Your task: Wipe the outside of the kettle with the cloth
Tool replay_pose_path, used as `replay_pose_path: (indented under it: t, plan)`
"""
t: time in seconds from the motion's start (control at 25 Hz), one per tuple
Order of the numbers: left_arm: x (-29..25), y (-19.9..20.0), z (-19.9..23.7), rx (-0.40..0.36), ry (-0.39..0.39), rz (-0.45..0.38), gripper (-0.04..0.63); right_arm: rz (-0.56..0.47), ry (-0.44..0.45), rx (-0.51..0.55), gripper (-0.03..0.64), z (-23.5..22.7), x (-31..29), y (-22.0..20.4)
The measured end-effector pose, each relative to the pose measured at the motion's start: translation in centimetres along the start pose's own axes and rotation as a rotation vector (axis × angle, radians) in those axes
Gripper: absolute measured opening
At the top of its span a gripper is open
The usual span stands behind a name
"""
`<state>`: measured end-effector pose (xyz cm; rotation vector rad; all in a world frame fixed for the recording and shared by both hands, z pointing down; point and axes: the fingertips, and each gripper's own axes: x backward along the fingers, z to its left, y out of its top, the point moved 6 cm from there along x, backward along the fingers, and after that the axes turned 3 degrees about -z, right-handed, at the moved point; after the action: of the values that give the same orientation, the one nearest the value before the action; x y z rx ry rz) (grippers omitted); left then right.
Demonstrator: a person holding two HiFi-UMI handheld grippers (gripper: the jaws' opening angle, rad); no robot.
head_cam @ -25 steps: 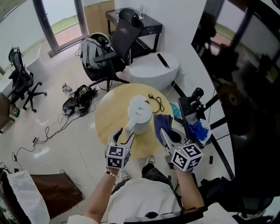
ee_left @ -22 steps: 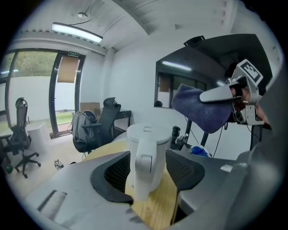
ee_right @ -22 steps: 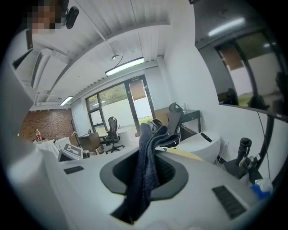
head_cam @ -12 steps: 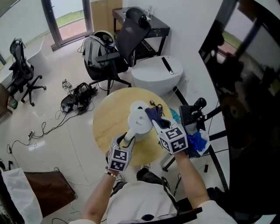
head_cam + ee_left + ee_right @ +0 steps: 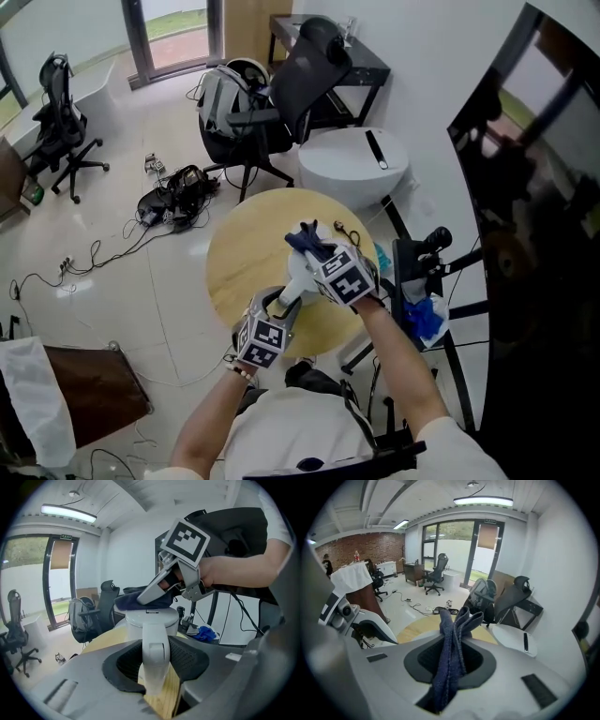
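**A:** Two grips, both closed?

**B:** Yes. The left gripper (image 5: pixel 281 305) has just been closing its jaws, and they pinch the handle (image 5: pixel 155 658), which leaves the kettle (image 5: pixel 152 618) at seven o'clock in the head view. The right gripper (image 5: pixel 317 253) is clamped narrowly on the blue cloth (image 5: pixel 450 658), its folds spilling out at twelve o'clock.

**A:** And the wiping?

**B:** Barely begun, I'd judge. The cloth seems to rest on the lid (image 5: pixel 161 613), near the middle of the round table (image 5: pixel 234 253). The kettle's walls are all left to do.

Head view steeply down; 2 close gripper views along jaws, left sharing kettle (image 5: pixel 152 618)
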<state>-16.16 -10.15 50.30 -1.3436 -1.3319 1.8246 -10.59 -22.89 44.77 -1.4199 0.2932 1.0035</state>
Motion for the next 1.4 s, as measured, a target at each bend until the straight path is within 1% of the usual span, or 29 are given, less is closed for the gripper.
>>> replay_pose_path:
  t: [0.16, 0.28, 0.36, 0.44, 0.52, 0.56, 0.64, 0.72, 0.84, 0.92, 1.0, 1.04, 1.12, 1.2, 1.4]
  plan:
    - [0.2, 0.0, 0.2, 0.007, 0.007, 0.007, 0.169, 0.0, 0.12, 0.056, 0.066, 4.0, 0.3, 1.5]
    - [0.2, -0.2, 0.3, 0.008, 0.004, 0.009, 0.169, 0.002, 0.217, 0.087, 0.066, 6.6, 1.5, 0.8]
    - [0.2, -0.2, 0.4, 0.006, -0.003, 0.01, 0.169, 0.015, 0.246, 0.093, 0.066, 7.4, 2.7, -0.1]
    - [0.2, -0.2, 0.6, 0.004, -0.008, 0.009, 0.169, 0.025, 0.238, 0.075, 0.066, 7.0, 3.9, -1.4]
    - [0.2, -0.2, 0.8, 0.003, -0.008, 0.007, 0.169, 0.02, 0.175, 0.024, 0.066, 5.1, 4.8, -3.4]
    - [0.2, -0.2, 0.8, 0.003, -0.007, 0.007, 0.169, 0.013, 0.13, -0.025, 0.066, 3.9, 5.4, -4.6]
    - [0.1, -0.2, 0.8, 0.005, -0.008, 0.012, 0.169, -0.015, 0.045, -0.151, 0.066, 2.1, 6.9, -6.8]
    - [0.1, -0.2, 0.8, 0.011, -0.013, 0.016, 0.169, -0.075, 0.01, -0.281, 0.066, 2.2, 8.3, -8.3]
    - [0.3, -0.2, 1.0, 0.047, -0.028, 0.032, 0.173, -0.181, 0.047, -0.431, 0.066, 4.7, 9.6, -8.6]
    - [0.3, 0.0, 1.1, 0.061, -0.041, 0.048, 0.175, -0.222, 0.097, -0.497, 0.066, 6.5, 9.5, -8.5]
    - [0.3, 0.1, 1.1, 0.052, -0.052, 0.065, 0.173, -0.243, 0.14, -0.546, 0.066, 8.0, 8.6, -8.4]
    - [0.3, 0.2, 1.1, 0.044, -0.057, 0.075, 0.173, -0.242, 0.141, -0.553, 0.066, 8.5, 7.9, -8.6]
    - [0.3, 0.1, 0.9, 0.036, -0.066, 0.088, 0.172, -0.226, 0.113, -0.557, 0.066, 9.0, 6.5, -9.2]
    - [0.4, 0.1, 0.8, 0.031, -0.07, 0.092, 0.172, -0.212, 0.094, -0.584, 0.066, 9.2, 5.1, -10.0]
    - [0.5, 0.2, 0.8, 0.026, -0.067, 0.097, 0.172, -0.162, 0.099, -0.651, 0.066, 9.7, 1.7, -12.6]
